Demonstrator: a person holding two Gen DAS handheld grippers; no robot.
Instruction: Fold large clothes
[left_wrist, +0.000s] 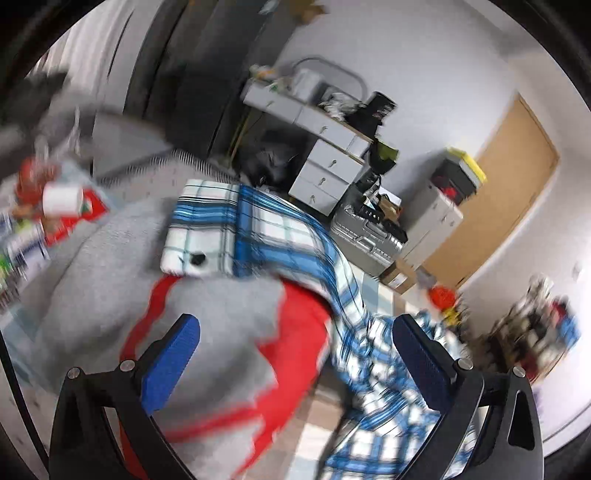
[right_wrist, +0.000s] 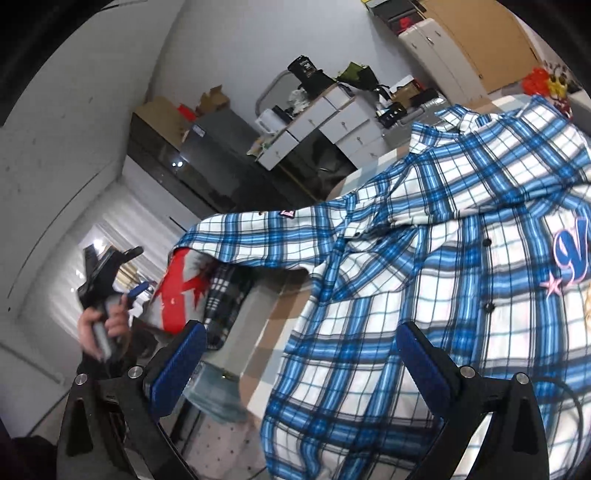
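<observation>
A blue and white plaid shirt (right_wrist: 443, 229) lies spread over the table (right_wrist: 280, 306), one sleeve reaching left across a grey and red garment (right_wrist: 177, 295). My right gripper (right_wrist: 301, 326) is open above the shirt's lower left part, its pads touching nothing. In the blurred left wrist view the same plaid shirt (left_wrist: 280, 236) drapes down to the right over the grey and red garment (left_wrist: 221, 306). My left gripper (left_wrist: 295, 321) is open above both, nothing between its pads. A hand (right_wrist: 92, 325) holds the left gripper (right_wrist: 138, 290) at the far left of the right wrist view.
A black and white checked cloth (right_wrist: 221, 295) sits under the sleeve. Behind the table stand a white drawer unit (right_wrist: 332, 122), a dark cabinet (right_wrist: 207, 155), a silver case (left_wrist: 365, 232) and a wooden door (left_wrist: 509, 184). Red and white packages (left_wrist: 62, 206) lie at the left.
</observation>
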